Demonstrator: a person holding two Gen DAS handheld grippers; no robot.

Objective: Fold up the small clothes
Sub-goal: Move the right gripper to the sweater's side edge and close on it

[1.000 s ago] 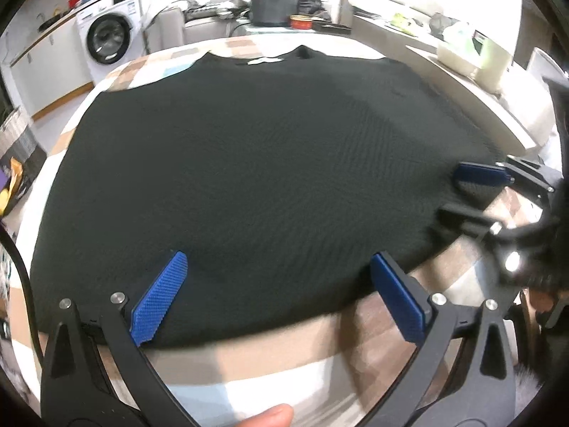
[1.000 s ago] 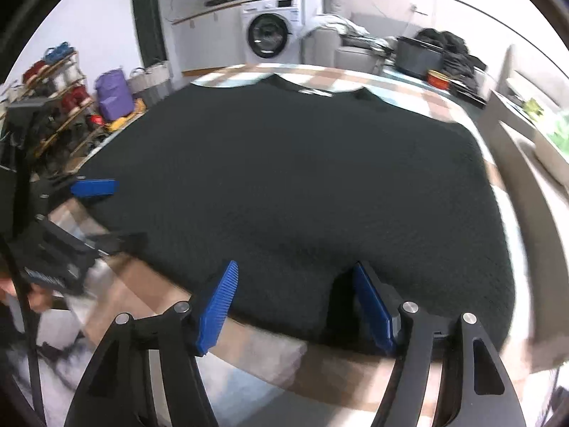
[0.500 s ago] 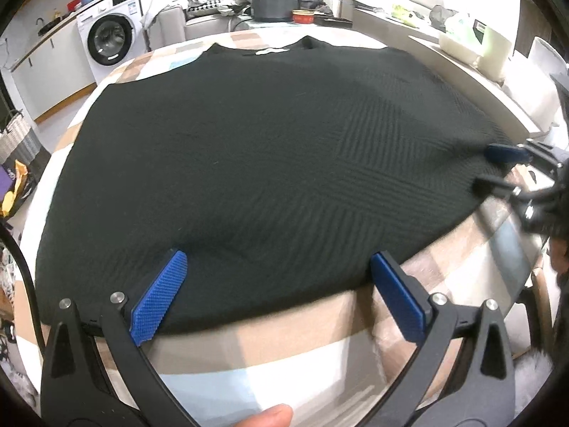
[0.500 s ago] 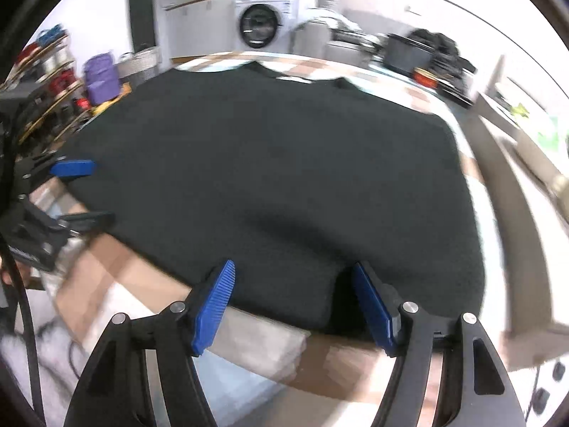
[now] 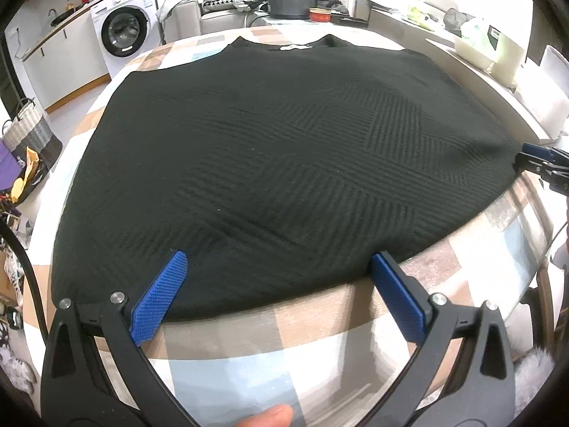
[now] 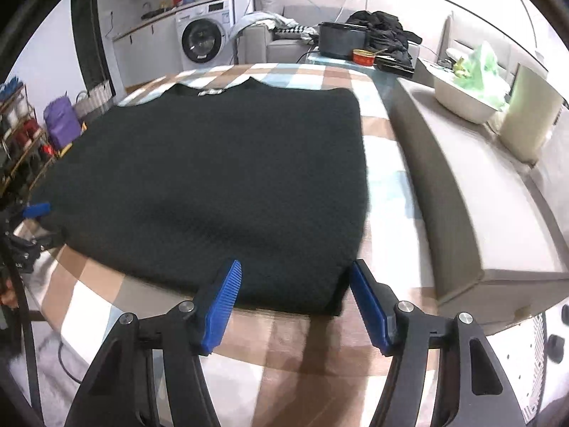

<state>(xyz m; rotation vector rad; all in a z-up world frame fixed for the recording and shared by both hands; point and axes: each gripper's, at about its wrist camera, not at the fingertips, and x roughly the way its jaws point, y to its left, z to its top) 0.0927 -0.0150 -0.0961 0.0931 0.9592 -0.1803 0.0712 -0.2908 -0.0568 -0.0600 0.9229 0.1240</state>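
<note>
While it lies flat across a checked bench (image 5: 320, 352), a black knitted sweater (image 5: 284, 163) points its neckline, marked by a small white label (image 5: 293, 48), toward the top of both frames, its long axis running from that collar down to the hem at the near edge. Its surface is a soft ribbed knit worked in blocks of diagonal lines, and its outline is broad and roughly rectangular. At the bottom of the left wrist view, the left hand-held gripper (image 5: 281, 277) stands with its jaws wide apart, blue textured pads (image 5: 160, 299) at the hem line, nothing clamped between them. At the bottom of the right wrist view, the right hand-held gripper (image 6: 295, 295) has just been narrowing its jaws, which are still apart and straddle the sweater's near right corner; whether the pads touch the cloth cannot be told. Beyond the bench, a white washing machine (image 6: 204, 39) sits at upper left, a grey sofa (image 6: 270, 41) beside it.
</note>
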